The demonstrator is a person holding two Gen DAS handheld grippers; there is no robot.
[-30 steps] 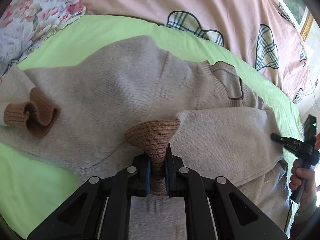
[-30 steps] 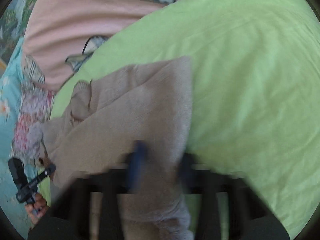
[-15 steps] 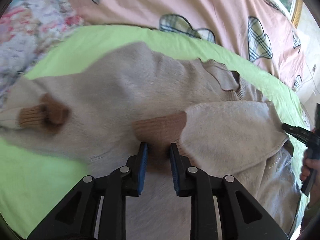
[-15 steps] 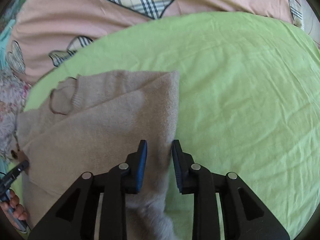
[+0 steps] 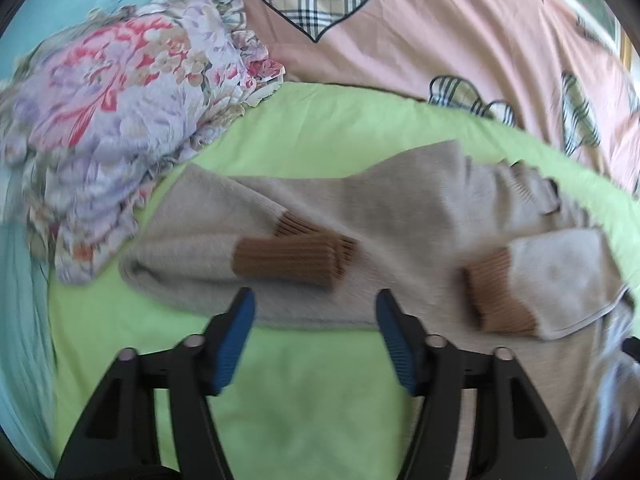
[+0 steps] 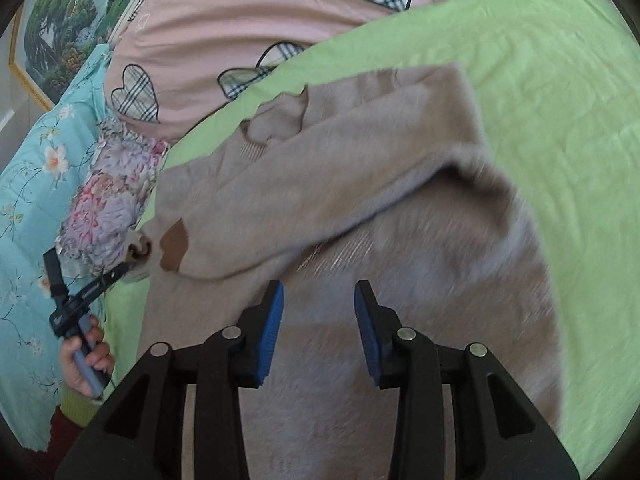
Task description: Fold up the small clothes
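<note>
A small beige knit sweater (image 5: 400, 208) with brown ribbed cuffs lies on a green sheet (image 5: 304, 408). Both sleeves are folded in over the body: one brown cuff (image 5: 288, 260) lies near the middle, the other cuff (image 5: 496, 296) further right. My left gripper (image 5: 312, 308) hovers over the sweater's near edge, its jaws opening with nothing held between them. In the right wrist view the sweater (image 6: 360, 184) fills the centre, and my right gripper (image 6: 318, 304) hangs above its body, jaws opening and holding nothing. The left gripper (image 6: 120, 270) shows at the far left there, held by a hand (image 6: 84, 356).
A pink quilt (image 5: 440, 32) with plaid hearts lies beyond the sweater. Crumpled floral cloth (image 5: 120, 128) sits to the left on a turquoise cover (image 6: 32, 184). Bare green sheet (image 6: 560, 112) spreads right of the sweater. A framed picture (image 6: 68, 28) hangs at the upper left.
My left gripper let go of the brown cuff, which now lies on the sweater, and pulled back leftward. My right gripper released the sweater's side and drew back, jaws spreading.
</note>
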